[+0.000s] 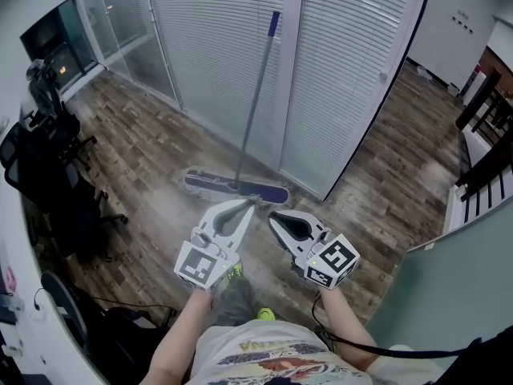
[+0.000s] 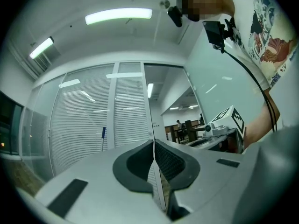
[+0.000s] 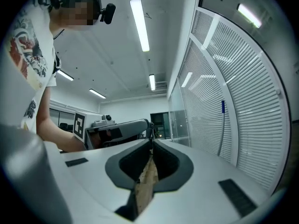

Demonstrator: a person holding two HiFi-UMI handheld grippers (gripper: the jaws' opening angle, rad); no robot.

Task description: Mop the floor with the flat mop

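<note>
Flat mop (image 1: 212, 184): pad on wood floor (image 1: 136, 135) just ahead of both jaw tips, handle leaning on blinds partition (image 1: 353, 70).
Left gripper (image 1: 250, 205): jaws clenched, empty.
Right gripper (image 1: 272, 215): jaws clenched, empty.
Office chairs (image 1: 48, 175): well left of the jaws.

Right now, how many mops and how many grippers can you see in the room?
Mops: 1, the flat mop
Grippers: 2, the left gripper and the right gripper
Total: 3
</note>
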